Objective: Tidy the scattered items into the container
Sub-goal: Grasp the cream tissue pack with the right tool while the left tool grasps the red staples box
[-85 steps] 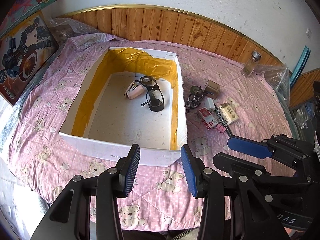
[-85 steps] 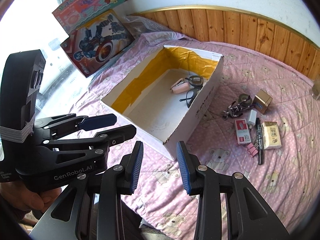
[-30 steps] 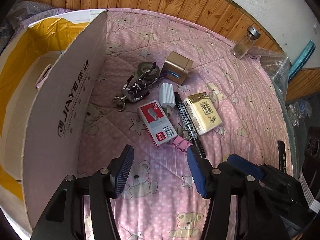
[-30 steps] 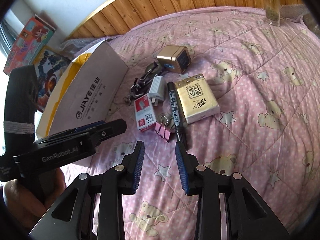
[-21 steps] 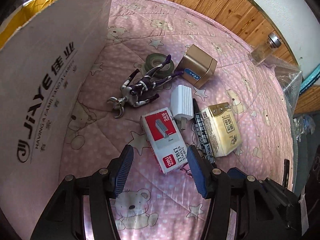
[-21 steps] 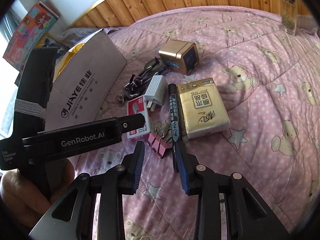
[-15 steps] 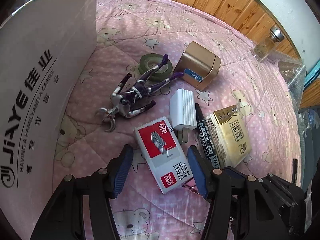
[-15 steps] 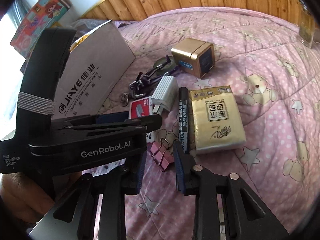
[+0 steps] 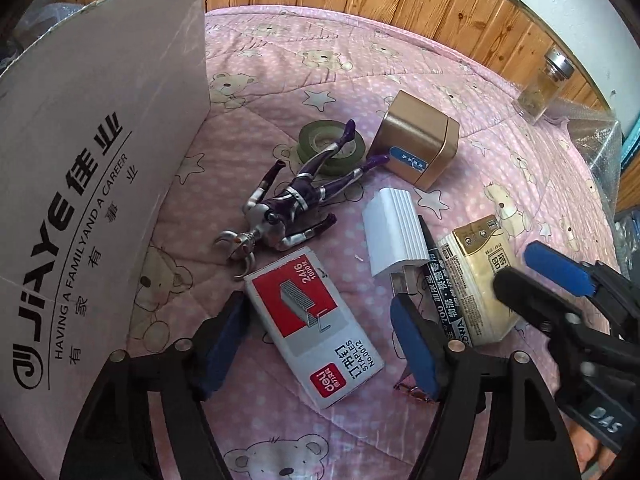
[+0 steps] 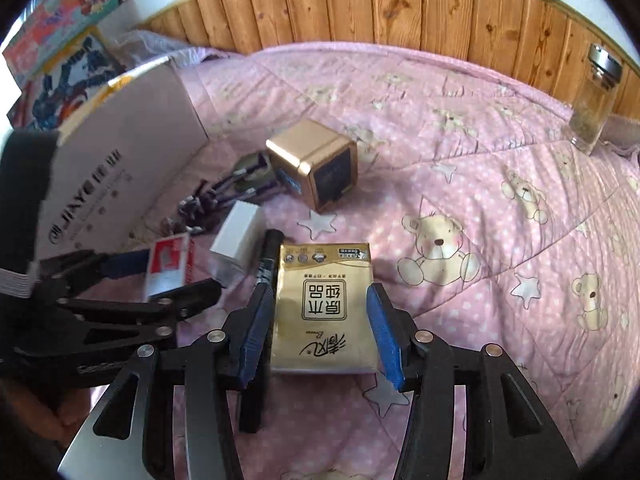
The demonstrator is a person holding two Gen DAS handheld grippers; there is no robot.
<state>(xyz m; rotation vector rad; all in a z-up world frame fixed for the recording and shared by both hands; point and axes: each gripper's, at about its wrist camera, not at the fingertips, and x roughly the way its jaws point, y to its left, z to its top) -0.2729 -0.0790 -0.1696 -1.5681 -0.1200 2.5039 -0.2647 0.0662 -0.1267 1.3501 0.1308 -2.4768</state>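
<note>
- My left gripper [image 9: 320, 334] is spread wide, its fingers straddling the staples box [image 9: 314, 326] lying flat on the pink quilt [image 9: 400, 92].
- My right gripper [image 10: 322, 330] is spread around the gold tissue pack [image 10: 326, 306].
- The cardboard container [image 9: 80, 184] stands at the left, near the staples box.

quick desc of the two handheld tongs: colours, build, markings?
Both are matte black linkage frames with silver rivet pins and blue ribbed pads on the fingers. The left tongs, seen from the right camera, carry white "GenRobot" lettering partly cut off, a tall black handle block and a white elastic band. The right tongs, seen from the left camera, show white letters "DAS". No cables visible.
</note>
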